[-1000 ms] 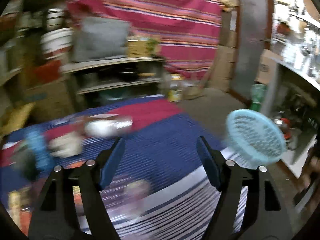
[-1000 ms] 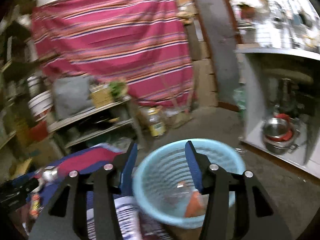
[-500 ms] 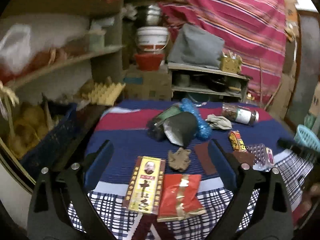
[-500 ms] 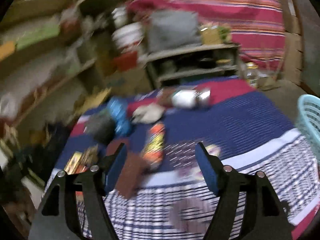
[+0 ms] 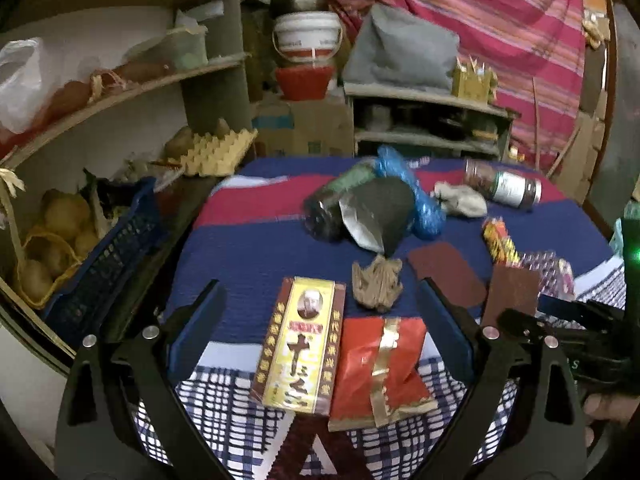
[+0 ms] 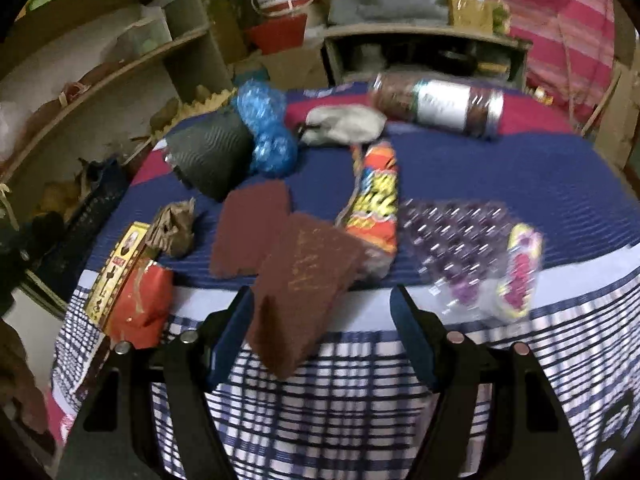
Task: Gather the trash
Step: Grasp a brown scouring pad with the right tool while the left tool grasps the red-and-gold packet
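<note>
Trash lies on a table (image 5: 248, 248) under a blue and checked cloth. My left gripper (image 5: 320, 320) is wide open low over the near edge, and a yellow-red box (image 5: 300, 344) and a red packet (image 5: 380, 368) lie between its fingers, untouched. My right gripper (image 6: 322, 328) is closing around a brown scrub pad (image 6: 304, 284); the left pad is at its edge, the right pad is apart. It enters the left wrist view from the right (image 5: 536, 312). Farther back lie a crumpled brown paper (image 5: 376, 284), a black pouch (image 5: 380, 208), an orange wrapper (image 6: 376, 196) and a clear blister tray (image 6: 460, 240).
A labelled jar (image 6: 440, 104), a grey rag (image 6: 344, 124) and a blue crumpled bag (image 6: 264, 136) lie at the table's far side. Left of the table stand shelves, a blue crate (image 5: 104, 256) of produce and an egg carton (image 5: 216, 152). A low shelf (image 5: 428, 120) stands behind.
Both views swung left, away from the light blue basket and onto the table. My left jaws widened. The right gripper came down to the brown scrub pad at the near edge.
</note>
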The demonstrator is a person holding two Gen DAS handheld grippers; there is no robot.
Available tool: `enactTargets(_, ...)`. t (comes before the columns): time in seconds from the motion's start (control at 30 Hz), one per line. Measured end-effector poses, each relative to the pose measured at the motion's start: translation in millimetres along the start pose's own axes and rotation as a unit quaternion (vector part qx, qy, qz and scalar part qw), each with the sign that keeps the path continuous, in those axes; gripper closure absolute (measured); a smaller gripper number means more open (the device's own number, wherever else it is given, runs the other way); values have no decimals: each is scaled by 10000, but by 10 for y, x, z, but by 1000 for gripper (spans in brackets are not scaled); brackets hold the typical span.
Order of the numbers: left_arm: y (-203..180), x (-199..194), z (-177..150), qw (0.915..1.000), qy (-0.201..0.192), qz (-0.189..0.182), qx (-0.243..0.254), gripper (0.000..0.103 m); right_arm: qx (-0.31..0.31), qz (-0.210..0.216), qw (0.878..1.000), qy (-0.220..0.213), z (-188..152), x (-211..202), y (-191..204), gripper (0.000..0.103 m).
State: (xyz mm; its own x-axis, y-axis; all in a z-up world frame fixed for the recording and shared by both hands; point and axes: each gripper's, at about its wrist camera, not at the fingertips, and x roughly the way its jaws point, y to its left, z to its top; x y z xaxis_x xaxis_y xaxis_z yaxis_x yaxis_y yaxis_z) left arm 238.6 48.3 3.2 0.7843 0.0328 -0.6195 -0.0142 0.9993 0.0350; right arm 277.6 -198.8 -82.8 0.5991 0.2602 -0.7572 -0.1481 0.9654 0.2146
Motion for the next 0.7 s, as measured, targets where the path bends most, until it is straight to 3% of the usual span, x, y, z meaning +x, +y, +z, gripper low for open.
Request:
enactTargets(0.03,-15,32,-17,10000,74,-17,23,11,-106,143,9998,81,-11,59,32,61)
enactTargets(0.1,-66,91,-54,9996,214,-167,63,11,-311,147,9994,-33,23,32,103,66)
enactTargets(0.2,-239,167,-133,9979,418,-404,286,11,-504,137,9975,-468,92,-261,109,88)
enactTargets(0.3,-431,245,-205,9957,596,-374,603,11,-565,27,9952,-801,98,-514,34,89)
enactTargets(0.47,-654,472,-295,9911,920,-205,937,17,-531,138,9962,-679,71,-500,-84,89)
enactTargets(0.57,-702,599,-327,9888,1101,-219,979,40,-465,137,9956,-797,109,-570,-106,89)
enactTargets(0.6,-692,620,-324,9881,1132,-215,1019,59,-430,145,9956,-822,113,-579,-121,89)
enactTargets(0.7,-640,585,-302,9894,1089,-351,891,65,-364,147,9954,-878,129,-602,-143,89)
